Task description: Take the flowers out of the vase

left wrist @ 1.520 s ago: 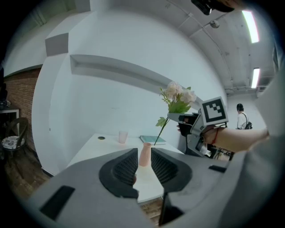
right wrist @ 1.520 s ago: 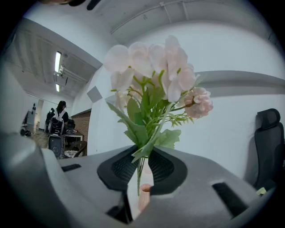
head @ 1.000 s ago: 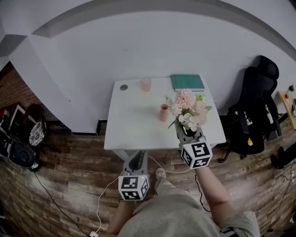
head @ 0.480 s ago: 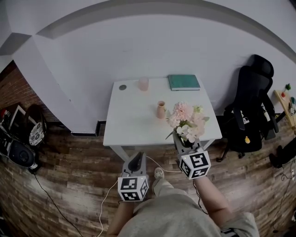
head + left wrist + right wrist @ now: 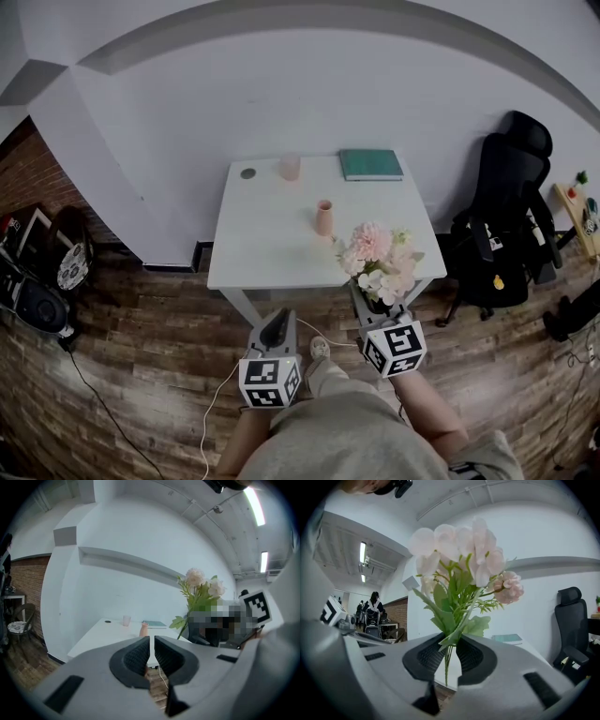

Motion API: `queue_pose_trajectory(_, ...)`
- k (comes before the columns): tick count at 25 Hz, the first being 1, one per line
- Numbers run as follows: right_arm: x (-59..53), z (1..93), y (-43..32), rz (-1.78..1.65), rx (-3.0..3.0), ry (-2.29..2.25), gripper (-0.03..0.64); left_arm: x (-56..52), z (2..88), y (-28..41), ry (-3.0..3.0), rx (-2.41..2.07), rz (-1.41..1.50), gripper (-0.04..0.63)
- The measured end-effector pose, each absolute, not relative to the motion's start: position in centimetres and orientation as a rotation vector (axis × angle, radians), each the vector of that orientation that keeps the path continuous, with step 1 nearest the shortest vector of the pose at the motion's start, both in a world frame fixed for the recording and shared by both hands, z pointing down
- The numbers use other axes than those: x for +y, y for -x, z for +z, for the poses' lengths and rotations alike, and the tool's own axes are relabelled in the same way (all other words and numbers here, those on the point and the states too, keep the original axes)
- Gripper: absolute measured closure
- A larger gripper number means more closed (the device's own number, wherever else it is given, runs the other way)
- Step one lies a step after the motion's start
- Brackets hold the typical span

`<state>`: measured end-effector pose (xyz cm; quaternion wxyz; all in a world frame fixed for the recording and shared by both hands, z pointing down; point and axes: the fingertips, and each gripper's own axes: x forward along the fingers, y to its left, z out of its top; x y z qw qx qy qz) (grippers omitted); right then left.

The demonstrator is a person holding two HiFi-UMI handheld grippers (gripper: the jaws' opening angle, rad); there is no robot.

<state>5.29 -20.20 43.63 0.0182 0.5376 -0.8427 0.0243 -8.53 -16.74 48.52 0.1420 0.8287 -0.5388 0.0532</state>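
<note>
A small pink vase [image 5: 323, 217] stands empty at the middle of the white table [image 5: 262, 253]; it also shows in the left gripper view [image 5: 144, 630]. The bunch of pink and white flowers [image 5: 380, 267] hangs over the table's front right edge. My right gripper [image 5: 367, 298] is shut on its green stems [image 5: 448, 657], with the blooms [image 5: 461, 555] above the jaws. My left gripper [image 5: 278, 323] is off the table's front edge, its jaws [image 5: 151, 656] shut with nothing between them. The flowers [image 5: 199, 585] show to its right.
At the back of the table are a pink cup [image 5: 289, 167], a green book [image 5: 370, 164] and a small dark disc [image 5: 247, 172]. A black office chair [image 5: 502, 234] stands to the right. A cable [image 5: 211, 412] trails on the wooden floor.
The right gripper has drawn the flowers back from beside the vase to the table's front edge. The table now sits farther from both grippers.
</note>
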Motion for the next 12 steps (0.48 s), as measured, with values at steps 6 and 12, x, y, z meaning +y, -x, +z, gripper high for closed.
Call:
queue_pose_trajectory(6,-19.75,43.93,-5.25,0.101,-2.619,-1.67,0.552,-16.84,48.25,8.61,-2.393,-1.559,0.153,0.566)
queue_pose_trajectory(12,-19.68,43.89,-5.26,0.103,-2.623,-1.669,0.552,-16.91,48.23,8.39,-2.402,-1.556,0.165,0.566)
